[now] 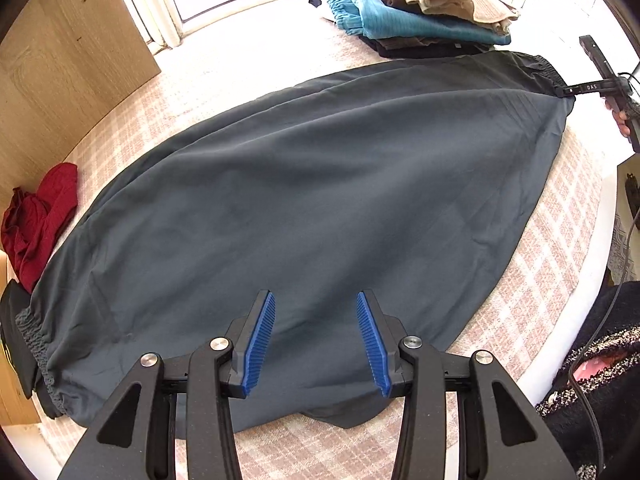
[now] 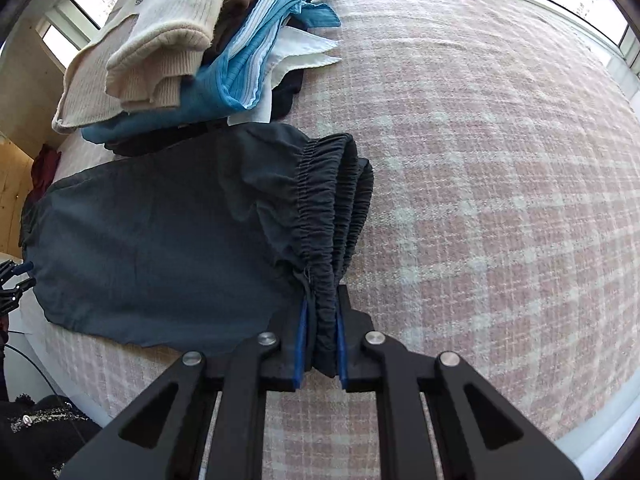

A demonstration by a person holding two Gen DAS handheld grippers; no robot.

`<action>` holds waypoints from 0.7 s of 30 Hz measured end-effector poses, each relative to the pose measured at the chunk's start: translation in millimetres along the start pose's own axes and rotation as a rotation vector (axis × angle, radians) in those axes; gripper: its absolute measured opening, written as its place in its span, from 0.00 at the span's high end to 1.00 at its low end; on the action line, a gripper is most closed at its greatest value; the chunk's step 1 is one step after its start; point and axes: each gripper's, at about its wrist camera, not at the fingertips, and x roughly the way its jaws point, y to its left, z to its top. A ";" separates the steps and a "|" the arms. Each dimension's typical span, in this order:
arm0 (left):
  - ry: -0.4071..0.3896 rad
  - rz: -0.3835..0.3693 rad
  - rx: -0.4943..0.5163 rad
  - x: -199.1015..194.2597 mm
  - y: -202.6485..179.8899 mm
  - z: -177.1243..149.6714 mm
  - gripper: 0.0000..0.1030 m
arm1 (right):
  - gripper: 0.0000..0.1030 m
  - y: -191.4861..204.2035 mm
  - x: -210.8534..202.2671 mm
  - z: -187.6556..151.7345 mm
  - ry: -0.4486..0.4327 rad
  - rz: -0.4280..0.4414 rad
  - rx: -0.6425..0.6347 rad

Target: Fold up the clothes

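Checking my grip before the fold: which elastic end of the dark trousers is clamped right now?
The gathered elastic end by the folded clothes pile, pinched in the right gripper. The other elastic end, near the red garment, lies free; the left gripper is open.

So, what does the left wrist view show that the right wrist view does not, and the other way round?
Only the left wrist view shows the open left gripper close up over the dark trousers, and the full red garment beside them. Only the right wrist view shows the right gripper shut on the elastic waistband, and much bare checked blanket. Both show the trousers, the blanket and the pile of folded clothes.
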 end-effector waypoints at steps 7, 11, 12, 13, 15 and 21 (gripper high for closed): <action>-0.015 0.088 0.139 41.1 43.5 79.4 0.59 | 0.79 -14.0 0.0 11.3 0.002 -0.030 0.019; 0.023 0.053 0.254 80.2 48.4 124.4 0.59 | 0.76 -20.4 4.5 13.7 0.018 -0.052 0.020; 0.038 0.037 0.279 86.5 47.6 127.9 0.59 | 0.75 -22.5 6.6 14.3 0.025 -0.059 0.024; 0.054 0.021 0.303 92.8 46.7 131.4 0.59 | 0.74 -25.3 8.1 14.7 0.029 -0.061 0.033; 0.086 -0.011 0.352 105.5 44.9 138.4 0.59 | 0.72 -31.0 10.3 15.2 0.035 -0.062 0.050; 0.173 -0.096 0.488 138.9 40.6 156.4 0.75 | 0.70 -49.0 15.6 20.5 0.048 -0.044 0.098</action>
